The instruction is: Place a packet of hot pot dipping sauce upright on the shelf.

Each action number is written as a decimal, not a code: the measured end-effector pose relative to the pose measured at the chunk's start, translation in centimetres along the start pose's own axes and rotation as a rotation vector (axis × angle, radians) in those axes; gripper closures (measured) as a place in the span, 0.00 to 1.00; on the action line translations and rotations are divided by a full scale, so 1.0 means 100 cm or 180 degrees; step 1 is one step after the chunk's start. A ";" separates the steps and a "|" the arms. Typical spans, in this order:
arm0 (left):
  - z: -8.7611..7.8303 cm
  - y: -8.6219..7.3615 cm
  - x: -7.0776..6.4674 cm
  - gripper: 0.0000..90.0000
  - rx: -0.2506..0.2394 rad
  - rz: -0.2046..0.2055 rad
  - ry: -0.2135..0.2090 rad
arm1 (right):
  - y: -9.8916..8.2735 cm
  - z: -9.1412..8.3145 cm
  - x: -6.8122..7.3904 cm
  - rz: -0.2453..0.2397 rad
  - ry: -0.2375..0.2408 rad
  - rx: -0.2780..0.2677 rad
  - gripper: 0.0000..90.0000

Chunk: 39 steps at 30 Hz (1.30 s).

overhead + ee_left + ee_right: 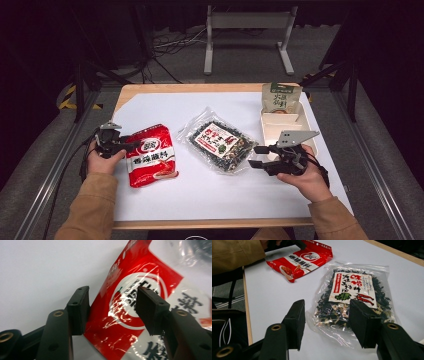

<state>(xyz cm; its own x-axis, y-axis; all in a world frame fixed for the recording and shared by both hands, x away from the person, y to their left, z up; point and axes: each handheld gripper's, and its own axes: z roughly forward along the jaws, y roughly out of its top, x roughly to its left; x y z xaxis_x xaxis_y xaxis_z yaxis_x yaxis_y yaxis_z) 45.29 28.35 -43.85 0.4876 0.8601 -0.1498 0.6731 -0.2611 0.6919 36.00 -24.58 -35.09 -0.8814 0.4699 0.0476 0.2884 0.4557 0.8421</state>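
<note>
A red seasoning packet (150, 155) lies on the white sheet at the left. My left gripper (131, 146) is at its upper left corner, jaws open. In the left gripper view that corner of the red packet (150, 272) sits between the jaws of the left gripper (112, 307), with a gap at the left pad. A clear bag of dark dried seaweed (220, 141) lies in the middle. My right gripper (252, 156) stands open just right of it. In the right gripper view the right gripper (325, 320) frames the near edge of the clear bag (354, 287), not touching it; the red packet (299, 261) lies beyond.
A cream divided tray (295, 125) sits at the right of the sheet, just behind my right gripper. A green-and-tan pouch (281, 97) stands at its far end. The wooden table edge (200, 223) runs along the front. A tan sleeve (234, 252) reaches in beside the red packet.
</note>
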 end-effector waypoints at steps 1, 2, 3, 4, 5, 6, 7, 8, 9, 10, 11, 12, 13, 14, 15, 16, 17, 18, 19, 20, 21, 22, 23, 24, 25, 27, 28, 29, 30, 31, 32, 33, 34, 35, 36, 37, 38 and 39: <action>0.001 0.000 0.000 0.53 0.0008 0.0016 0.0037 | 0.000 0.000 0.000 -0.0004 0.0003 0.0002 0.53; 0.002 0.000 -0.001 0.55 0.0005 0.0041 0.0103 | 0.000 0.000 0.000 -0.0010 0.0006 0.0004 0.53; 0.002 0.000 -0.001 0.60 0.0009 0.0066 0.0161 | 0.000 0.000 0.001 -0.0011 0.0009 0.0003 0.53; 0.002 0.000 -0.001 0.65 0.0005 0.0044 0.0195 | 0.000 0.000 0.001 -0.0010 0.0008 0.0003 0.53; 0.002 0.000 0.000 0.70 -0.0002 0.0047 0.0223 | 0.000 0.000 0.000 -0.0012 0.0005 0.0005 0.54; 0.003 0.000 0.001 0.73 -0.0010 0.0018 0.0258 | 0.000 0.000 0.001 -0.0008 0.0007 0.0006 0.54; 0.003 -0.001 0.001 0.75 -0.0019 0.0019 0.0266 | -0.001 0.000 0.001 -0.0014 0.0007 0.0009 0.54; 0.004 -0.001 0.002 0.76 -0.0035 0.0027 0.0284 | -0.001 0.000 0.001 -0.0016 0.0010 0.0010 0.54; 0.004 -0.001 0.002 0.79 -0.0035 0.0027 0.0284 | -0.001 0.000 0.001 -0.0016 0.0010 0.0010 0.54; 0.004 -0.002 0.003 0.79 -0.0054 0.0010 0.0298 | -0.001 0.000 0.001 -0.0017 0.0015 0.0009 0.54; 0.004 -0.003 0.004 0.83 -0.0082 -0.0010 0.0309 | -0.001 0.000 0.001 -0.0015 0.0019 0.0002 0.54; 0.004 -0.003 0.004 0.85 -0.0102 -0.0045 0.0296 | -0.001 0.000 0.001 -0.0013 0.0020 0.0002 0.55; 0.004 -0.004 0.005 0.86 -0.0110 -0.0032 0.0285 | -0.001 0.000 0.001 -0.0016 0.0018 0.0004 0.55; 0.003 -0.004 0.006 0.87 -0.0120 -0.0030 0.0287 | -0.002 0.000 0.001 -0.0016 0.0016 0.0006 0.55; 0.003 -0.004 0.005 0.89 -0.0130 -0.0040 0.0290 | -0.002 0.000 0.001 -0.0016 0.0011 0.0007 0.55; 0.002 -0.004 0.005 0.91 -0.0136 -0.0017 0.0293 | -0.002 0.000 0.001 -0.0010 0.0007 0.0007 0.55; 0.002 -0.004 0.004 0.93 -0.0126 0.0013 0.0308 | -0.002 -0.001 0.001 -0.0007 0.0007 0.0005 0.55; 0.001 -0.003 0.003 0.95 -0.0111 0.0055 0.0313 | -0.002 -0.001 0.001 -0.0008 0.0008 0.0005 0.56; 0.002 -0.003 0.002 0.97 -0.0121 0.0068 0.0332 | -0.002 -0.001 0.001 -0.0010 0.0009 0.0003 0.56; 0.001 -0.003 0.002 0.97 -0.0115 0.0088 0.0337 | -0.002 -0.001 0.001 -0.0015 0.0006 0.0001 0.56; 0.001 -0.003 0.002 0.98 -0.0115 0.0088 0.0337 | -0.002 -0.001 0.001 -0.0015 0.0006 0.0001 0.56; 0.000 -0.003 0.002 0.98 -0.0114 0.0082 0.0322 | -0.002 -0.001 0.001 -0.0013 0.0010 0.0002 0.56; 0.000 -0.003 0.002 0.98 -0.0133 0.0060 0.0308 | -0.002 -0.001 0.001 -0.0017 0.0004 0.0002 0.56; -0.001 -0.003 0.003 0.98 -0.0135 0.0061 0.0297 | -0.002 -0.001 0.002 -0.0021 0.0001 0.0001 0.57; -0.002 -0.003 0.002 0.98 -0.0138 0.0058 0.0290 | -0.002 -0.002 0.002 -0.0027 -0.0003 0.0003 0.57; -0.006 -0.002 0.001 0.99 -0.0115 0.0093 0.0298 | -0.002 -0.002 0.002 -0.0034 -0.0012 -0.0001 0.57; -0.007 -0.001 0.000 0.99 -0.0098 0.0095 0.0298 | -0.002 -0.002 0.002 -0.0036 -0.0014 -0.0004 0.57; -0.008 -0.001 0.000 0.99 -0.0095 0.0109 0.0307 | -0.002 -0.002 0.002 -0.0037 -0.0011 -0.0006 0.57; -0.010 0.000 -0.002 0.99 -0.0095 0.0103 0.0313 | -0.002 -0.003 0.002 -0.0040 -0.0011 -0.0005 0.58; -0.012 0.000 -0.002 0.99 -0.0094 0.0119 0.0314 | -0.002 -0.003 0.002 -0.0045 -0.0013 -0.0005 0.58; -0.014 0.001 -0.003 0.99 -0.0103 0.0111 0.0316 | -0.002 -0.003 0.002 -0.0045 -0.0016 -0.0004 0.58; -0.016 0.002 -0.003 0.99 -0.0122 0.0107 0.0300 | -0.002 -0.003 0.002 -0.0044 -0.0018 -0.0006 0.58; -0.018 0.002 -0.004 0.99 -0.0133 0.0095 0.0292 | -0.002 -0.003 0.003 -0.0042 -0.0017 -0.0012 0.58; -0.021 0.003 -0.004 1.00 -0.0150 0.0080 0.0288 | -0.002 -0.003 0.003 -0.0044 -0.0019 -0.0015 0.58; -0.024 0.003 -0.005 1.00 -0.0166 0.0099 0.0275 | -0.002 -0.004 0.003 -0.0048 -0.0021 -0.0017 0.58; -0.027 0.004 -0.007 1.00 -0.0172 0.0100 0.0267 | -0.001 -0.004 0.003 -0.0049 -0.0019 -0.0024 0.58; -0.030 0.005 -0.007 1.00 -0.0160 0.0127 0.0248 | -0.001 -0.004 0.003 -0.0051 -0.0018 -0.0027 0.58; -0.032 0.005 -0.009 1.00 -0.0176 0.0108 0.0243 | -0.001 -0.004 0.004 -0.0049 -0.0019 -0.0029 0.58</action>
<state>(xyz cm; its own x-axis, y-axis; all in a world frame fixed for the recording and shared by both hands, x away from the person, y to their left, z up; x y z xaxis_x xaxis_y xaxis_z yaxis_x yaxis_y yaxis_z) 43.42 28.79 -41.12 0.4642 0.8827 -0.0727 0.6243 -0.2679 0.7338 35.49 -24.79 -34.95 -0.8835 0.4674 0.0313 0.2712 0.4560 0.8477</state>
